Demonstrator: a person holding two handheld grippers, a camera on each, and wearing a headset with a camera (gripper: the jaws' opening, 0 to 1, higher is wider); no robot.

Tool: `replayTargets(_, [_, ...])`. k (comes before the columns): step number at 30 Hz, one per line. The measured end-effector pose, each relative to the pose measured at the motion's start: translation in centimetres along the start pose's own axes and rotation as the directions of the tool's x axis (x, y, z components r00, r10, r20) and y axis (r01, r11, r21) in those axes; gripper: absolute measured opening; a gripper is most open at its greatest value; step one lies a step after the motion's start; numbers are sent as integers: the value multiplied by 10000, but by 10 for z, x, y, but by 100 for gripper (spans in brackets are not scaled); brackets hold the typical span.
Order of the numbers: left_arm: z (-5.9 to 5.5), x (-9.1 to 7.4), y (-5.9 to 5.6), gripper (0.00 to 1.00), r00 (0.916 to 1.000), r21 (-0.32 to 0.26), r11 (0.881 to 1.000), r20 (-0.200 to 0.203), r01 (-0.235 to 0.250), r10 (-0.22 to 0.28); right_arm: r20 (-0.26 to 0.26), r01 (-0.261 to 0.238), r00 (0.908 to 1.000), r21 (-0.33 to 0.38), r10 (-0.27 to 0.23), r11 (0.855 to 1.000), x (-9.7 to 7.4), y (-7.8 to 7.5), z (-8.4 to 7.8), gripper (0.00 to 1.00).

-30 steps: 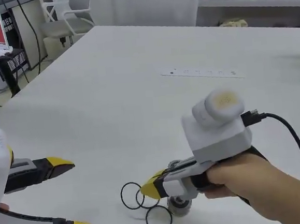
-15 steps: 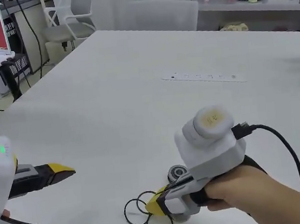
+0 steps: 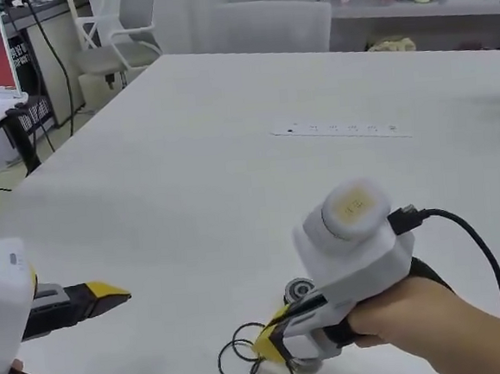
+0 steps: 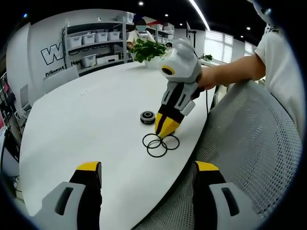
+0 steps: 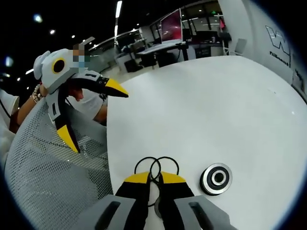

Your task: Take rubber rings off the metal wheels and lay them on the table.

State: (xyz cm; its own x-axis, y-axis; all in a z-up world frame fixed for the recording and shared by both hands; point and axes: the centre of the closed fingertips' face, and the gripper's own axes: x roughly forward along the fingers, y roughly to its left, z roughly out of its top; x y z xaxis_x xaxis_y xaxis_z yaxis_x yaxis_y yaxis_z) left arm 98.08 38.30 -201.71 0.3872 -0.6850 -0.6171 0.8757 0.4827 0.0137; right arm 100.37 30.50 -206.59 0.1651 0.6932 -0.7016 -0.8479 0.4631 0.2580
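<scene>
Right gripper (image 3: 271,343) has its jaws drawn almost together, tips at the overlapping black rubber rings (image 3: 245,361) lying flat on the white table (image 3: 230,154); whether a ring is pinched I cannot tell. In the right gripper view the rings (image 5: 156,166) sit at 12 o'clock of the tips. The metal wheel (image 5: 216,178) lies at 3 o'clock, near but apart. Left gripper (image 4: 146,167), at 9 o'clock of the rings in the head view, has its jaws spread wide with nothing between them.
</scene>
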Motion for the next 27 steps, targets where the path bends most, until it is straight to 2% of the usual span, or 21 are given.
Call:
replayTargets(4, [-3,1,-1,75,9997,87,10000,-223,27,-25,263,226,9994,80,-228,9997,-6,-7,5,5])
replayTargets(9, [-3,0,0,76,9997,88,10000,-225,12,-10,688,446,9966,262,-463,9987,-15,-17,14,6])
replayTargets(15, [-5,1,0,76,9994,199,9998,-332,-1,7,1451,756,9861,437,-812,9962,-31,-29,30,7])
replayTargets(18, [-3,1,0,76,9996,231,9997,-296,24,-17,1873,1014,9764,443,-1079,9939,-42,-37,38,8])
replayTargets(23, [8,-1,-1,77,9999,616,9981,106,58,-64,2421,1461,9580,482,-1534,9881,-60,-52,45,11])
replayTargets(24, [17,-3,-3,77,9990,679,9975,401,191,-218,2549,1553,9531,513,-1633,9865,-65,-55,46,11])
replayTargets(27, [32,-4,1,77,9974,777,9968,693,162,-216,2836,1665,9422,663,-1786,9838,-74,-62,47,12])
